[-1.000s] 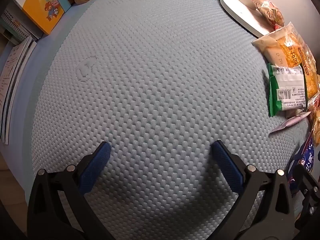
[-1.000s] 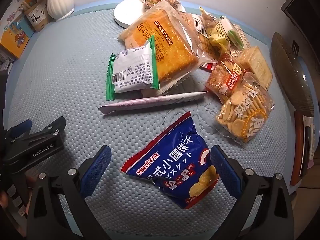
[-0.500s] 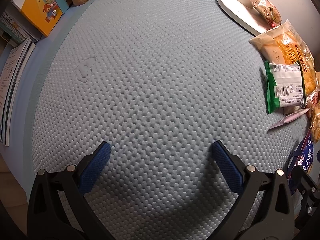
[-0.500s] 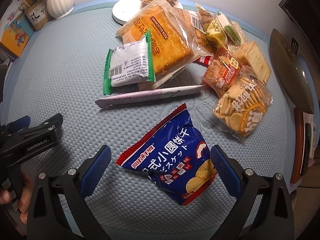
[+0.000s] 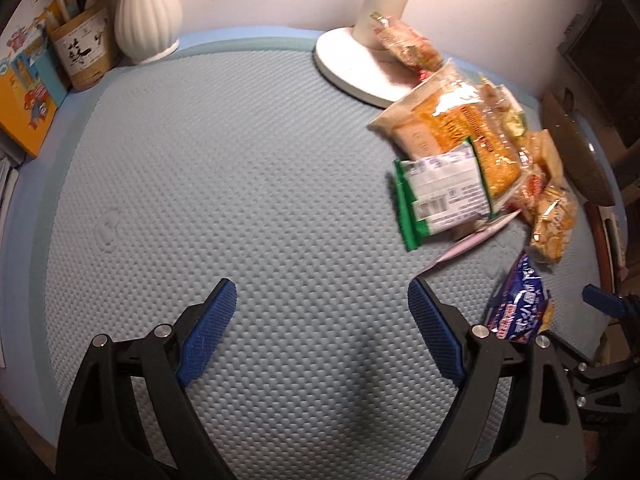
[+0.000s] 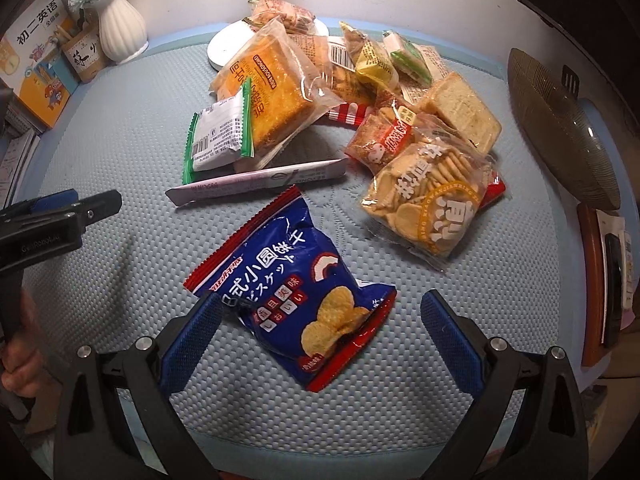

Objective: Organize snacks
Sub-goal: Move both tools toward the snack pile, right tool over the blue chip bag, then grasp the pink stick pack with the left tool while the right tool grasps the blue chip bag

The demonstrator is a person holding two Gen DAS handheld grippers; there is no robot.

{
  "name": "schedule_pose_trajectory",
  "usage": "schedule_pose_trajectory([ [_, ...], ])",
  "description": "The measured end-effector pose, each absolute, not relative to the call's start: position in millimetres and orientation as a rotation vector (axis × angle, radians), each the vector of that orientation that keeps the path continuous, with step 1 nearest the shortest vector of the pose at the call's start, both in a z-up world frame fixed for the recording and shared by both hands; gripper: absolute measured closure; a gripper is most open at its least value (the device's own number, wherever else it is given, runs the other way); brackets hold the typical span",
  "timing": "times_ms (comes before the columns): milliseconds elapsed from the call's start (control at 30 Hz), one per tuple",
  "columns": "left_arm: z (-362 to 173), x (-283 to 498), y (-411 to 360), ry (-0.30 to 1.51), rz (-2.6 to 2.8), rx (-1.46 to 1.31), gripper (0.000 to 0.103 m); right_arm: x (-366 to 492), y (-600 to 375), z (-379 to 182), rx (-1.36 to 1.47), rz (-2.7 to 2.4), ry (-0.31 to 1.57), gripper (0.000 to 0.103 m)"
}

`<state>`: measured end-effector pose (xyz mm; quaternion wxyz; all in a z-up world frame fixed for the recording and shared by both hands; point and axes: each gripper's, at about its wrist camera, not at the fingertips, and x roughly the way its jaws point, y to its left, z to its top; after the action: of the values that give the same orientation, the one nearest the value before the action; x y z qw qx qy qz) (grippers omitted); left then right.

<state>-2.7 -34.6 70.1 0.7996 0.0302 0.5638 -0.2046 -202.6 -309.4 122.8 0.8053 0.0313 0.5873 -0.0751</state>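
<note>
A blue biscuit bag (image 6: pixel 298 292) lies on the blue-grey mat (image 6: pixel 120 152), between the open fingers of my right gripper (image 6: pixel 322 322); its lower end reaches in between them. It also shows at the right in the left wrist view (image 5: pixel 520 308). Behind it lie a pink stick pack (image 6: pixel 256 180), a green-edged white pack (image 6: pixel 220 136), an orange cake pack (image 6: pixel 272 88), a round-cracker bag (image 6: pixel 428 196) and several more snacks. My left gripper (image 5: pixel 322 308) is open and empty over bare mat, left of the pile.
A white lamp base (image 5: pixel 352 64) stands at the back with a snack on it. A white vase (image 5: pixel 146 12), a pen cup (image 5: pixel 86 52) and books (image 5: pixel 24 96) stand at the back left. A dark woven dish (image 6: pixel 560 128) sits at the right edge.
My right gripper moved forward, so the blue bag now lies between its fingers. My left gripper tilted up and turned right, bringing the snack pile and lamp further into view.
</note>
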Motion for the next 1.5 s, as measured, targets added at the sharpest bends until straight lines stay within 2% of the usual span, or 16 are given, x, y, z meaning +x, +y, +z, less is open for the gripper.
schedule_pose_trajectory([
  [167, 86.0, -4.2, -64.9, 1.189, -0.708, 0.125, 0.003, -194.9, -303.6, 124.5, 0.053, -0.136, 1.258, 0.005],
  [300, 81.9, -20.8, -87.4, 1.223, -0.853, 0.21, 0.004, -196.8, -298.5, 122.3, 0.009, 0.007, 1.293, 0.005],
  [500, 71.8, -24.7, -121.4, 1.233, -0.953, 0.315, 0.011, -208.7, -313.5, 117.6, 0.019, 0.089, 1.285, 0.005],
  [567, 62.0, -24.5, -131.1, 1.27, -0.971, 0.348, 0.025, -208.5, -315.0, 115.3, 0.005, 0.137, 1.279, 0.005],
  [633, 53.1, -24.2, -142.4, 1.301, -0.984, 0.384, 0.031, -209.4, -310.0, 114.6, -0.051, 0.178, 1.258, 0.005],
  [767, 50.4, -22.1, -149.8, 1.298, -1.013, 0.408, 0.031, -204.1, -309.2, 110.8, -0.085, 0.204, 1.252, 0.005],
  [900, 50.8, -18.5, -154.9, 1.3, -1.023, 0.412, 0.037, -199.6, -309.9, 109.3, -0.08, 0.207, 1.245, 0.005],
  [1300, 51.9, -25.6, -173.1, 1.247, -0.997, 0.433, 0.039, -186.3, -302.8, 95.4, -0.109, 0.202, 1.279, 0.005],
  [1400, 52.7, -21.5, -172.0, 1.251, -0.997, 0.438, 0.046, -183.0, -301.4, 92.5, -0.12, 0.209, 1.271, 0.005],
  [1500, 53.3, -17.8, -166.9, 1.262, -0.987, 0.428, 0.058, -175.7, -301.5, 84.8, -0.105, 0.212, 1.275, 0.005],
])
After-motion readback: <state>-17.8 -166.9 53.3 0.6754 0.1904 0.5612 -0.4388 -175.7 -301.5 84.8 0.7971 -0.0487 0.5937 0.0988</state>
